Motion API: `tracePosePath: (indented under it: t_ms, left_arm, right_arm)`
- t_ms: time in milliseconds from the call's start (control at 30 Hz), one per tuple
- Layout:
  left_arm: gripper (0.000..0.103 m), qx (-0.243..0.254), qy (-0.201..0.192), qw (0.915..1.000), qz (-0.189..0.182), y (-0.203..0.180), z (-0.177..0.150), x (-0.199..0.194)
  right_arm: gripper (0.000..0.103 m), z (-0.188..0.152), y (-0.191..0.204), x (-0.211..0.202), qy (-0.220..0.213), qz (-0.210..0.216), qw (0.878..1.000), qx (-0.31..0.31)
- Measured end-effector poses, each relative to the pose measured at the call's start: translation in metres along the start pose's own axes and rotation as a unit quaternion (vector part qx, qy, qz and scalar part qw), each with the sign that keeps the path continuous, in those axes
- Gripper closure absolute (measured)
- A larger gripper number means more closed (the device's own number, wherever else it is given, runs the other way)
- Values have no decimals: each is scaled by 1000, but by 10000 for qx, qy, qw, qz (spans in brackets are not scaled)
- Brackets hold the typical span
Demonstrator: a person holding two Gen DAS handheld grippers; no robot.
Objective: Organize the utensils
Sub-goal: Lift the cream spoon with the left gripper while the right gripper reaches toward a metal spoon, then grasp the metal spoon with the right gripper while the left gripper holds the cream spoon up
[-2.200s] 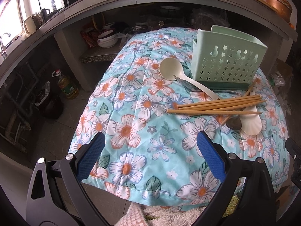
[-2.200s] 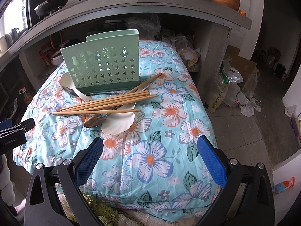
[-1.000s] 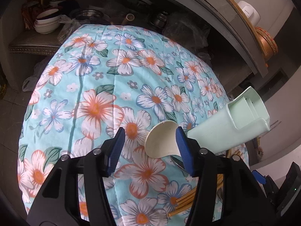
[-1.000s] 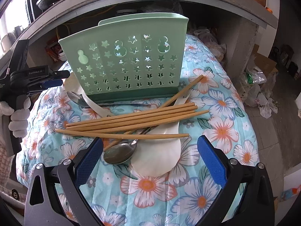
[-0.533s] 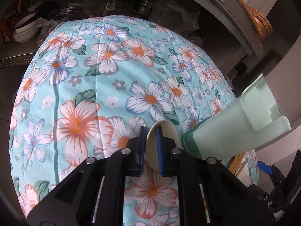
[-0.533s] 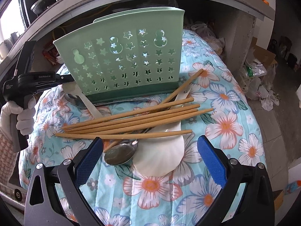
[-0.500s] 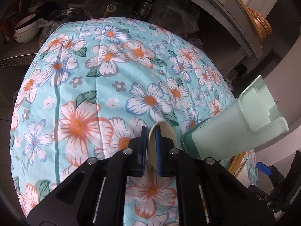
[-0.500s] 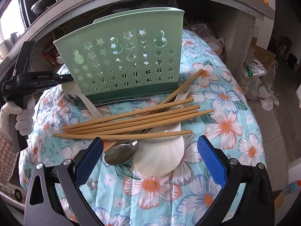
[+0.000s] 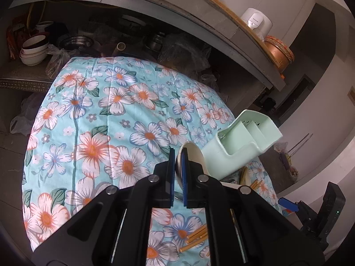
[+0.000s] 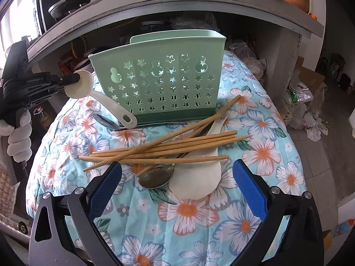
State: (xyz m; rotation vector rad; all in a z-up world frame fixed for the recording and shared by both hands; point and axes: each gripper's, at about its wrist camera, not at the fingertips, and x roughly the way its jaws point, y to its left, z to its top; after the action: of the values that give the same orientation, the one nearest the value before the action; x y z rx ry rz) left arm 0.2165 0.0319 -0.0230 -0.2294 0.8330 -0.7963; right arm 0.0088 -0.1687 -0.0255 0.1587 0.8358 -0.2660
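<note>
My left gripper (image 9: 176, 153) is shut on the bowl of a white ladle (image 9: 195, 155). In the right wrist view the ladle (image 10: 88, 88) hangs tilted above the cloth, its handle sloping down in front of the green star-pierced utensil holder (image 10: 159, 82). Several wooden chopsticks (image 10: 168, 148) lie crossed over a metal spoon (image 10: 155, 177) and a white rice paddle (image 10: 197, 181). My right gripper (image 10: 176, 167) is open just above that pile, holding nothing. A second metal spoon (image 10: 106, 119) lies at the holder's base.
The floral cloth (image 10: 255, 155) covers a small table under a concrete counter (image 9: 199, 22). Bowls (image 9: 33, 51) and pots sit on the shelf behind. A gloved hand (image 10: 20, 133) holds the left gripper. Bags and boxes (image 10: 306, 102) clutter the floor at the right.
The left gripper's jaws closed on the ladle's bowl, then lifted it off the cloth. The right gripper has edged closer to the chopstick pile.
</note>
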Motion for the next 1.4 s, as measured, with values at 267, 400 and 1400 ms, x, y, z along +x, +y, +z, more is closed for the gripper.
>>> tracePosePath:
  t_ms: [267,400,1400]
  left_arm:
    - [98,-35,-319,9994,-142,0,-5,-36]
    - [98,-115,-483,9986,-193,5,-9,-55]
    - [98,-1282,-1507,9763,876,90,-23,-142]
  right_arm:
    - [5,-1,10,-20,-290,116,9994,-173]
    - [5,0,22,-26,-406,305,9975,-483]
    - [47,25,164,77,-328,309,9518,-3035]
